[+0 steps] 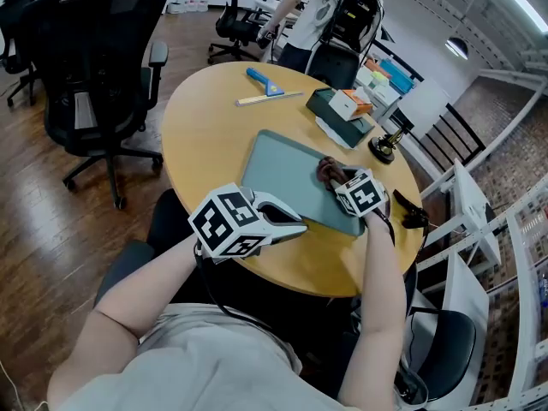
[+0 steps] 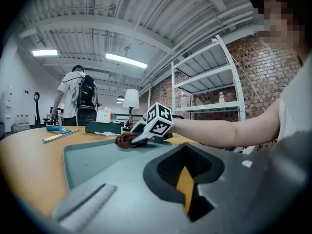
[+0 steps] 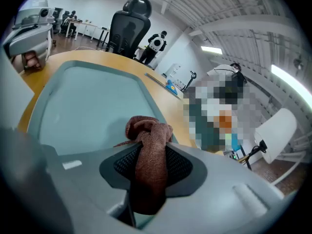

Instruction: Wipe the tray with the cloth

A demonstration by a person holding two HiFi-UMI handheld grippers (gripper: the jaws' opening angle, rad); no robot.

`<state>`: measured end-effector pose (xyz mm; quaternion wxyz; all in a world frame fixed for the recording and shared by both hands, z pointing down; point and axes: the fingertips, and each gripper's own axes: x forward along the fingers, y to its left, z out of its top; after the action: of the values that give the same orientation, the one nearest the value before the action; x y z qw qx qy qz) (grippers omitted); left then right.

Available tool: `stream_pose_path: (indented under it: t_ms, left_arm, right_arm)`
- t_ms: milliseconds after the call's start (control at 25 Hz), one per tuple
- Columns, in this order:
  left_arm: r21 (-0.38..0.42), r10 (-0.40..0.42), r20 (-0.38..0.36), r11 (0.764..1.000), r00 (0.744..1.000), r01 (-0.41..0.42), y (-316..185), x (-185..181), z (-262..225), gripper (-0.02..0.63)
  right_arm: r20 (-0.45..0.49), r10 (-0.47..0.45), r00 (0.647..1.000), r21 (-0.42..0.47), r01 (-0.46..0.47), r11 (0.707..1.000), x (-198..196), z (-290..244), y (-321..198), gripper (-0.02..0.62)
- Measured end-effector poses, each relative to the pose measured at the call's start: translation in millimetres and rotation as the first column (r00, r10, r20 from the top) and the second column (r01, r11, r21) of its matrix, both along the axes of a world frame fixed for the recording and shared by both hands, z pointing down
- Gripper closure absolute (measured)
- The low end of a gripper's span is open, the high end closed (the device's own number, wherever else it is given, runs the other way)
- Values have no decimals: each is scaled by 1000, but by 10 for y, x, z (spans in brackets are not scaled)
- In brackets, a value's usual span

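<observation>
Two grippers are at work over a round wooden table (image 1: 201,127), and the step in hand reads as the wiping itself. On the table the grey-green tray (image 1: 282,165) lies flat, its near edge toward the person. The left gripper (image 1: 295,227) sits at that near edge, about level. In the left gripper view its jaws stand almost together, with only a thin slit between the pads and nothing seen gripped there. It is probably steadying the tray, though whether it presses on the rim I cannot tell. The right gripper (image 1: 338,182) tilts down over the tray's right end, its jaws closed on the brown cloth (image 3: 148,135). A bunched wad of the cloth sticks out past the tips and looks to rest on the tray floor near the right rim. Most of the tray's floor lies bare to the left and far side. The next move therefore likely calls for dragging the wad across that floor in even strokes, pressed down enough to wipe but not so hard that the tray slides, with the grip on the cloth held firm
</observation>
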<state>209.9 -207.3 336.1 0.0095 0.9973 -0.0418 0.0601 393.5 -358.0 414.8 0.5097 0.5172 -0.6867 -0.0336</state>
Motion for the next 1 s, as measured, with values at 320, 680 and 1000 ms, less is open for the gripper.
stream_pose_path:
  t_ms: [320, 680, 1000]
  left_arm:
    - [-2, -2, 9, 1000, 1000, 2, -7, 24, 3, 285]
    - [2, -4, 13, 1000, 1000, 4, 7, 62, 11, 285]
    - [4, -5, 13, 1000, 1000, 5, -15, 46, 13, 285]
  right_arm:
    - [-53, -163, 985, 5, 163, 987, -679, -24, -241, 468]
    - [-39, -313, 949, -5, 313, 950, -1280, -29, -406, 468]
    - [-47, -416, 908, -16, 416, 909, -1803, -26, -525, 468]
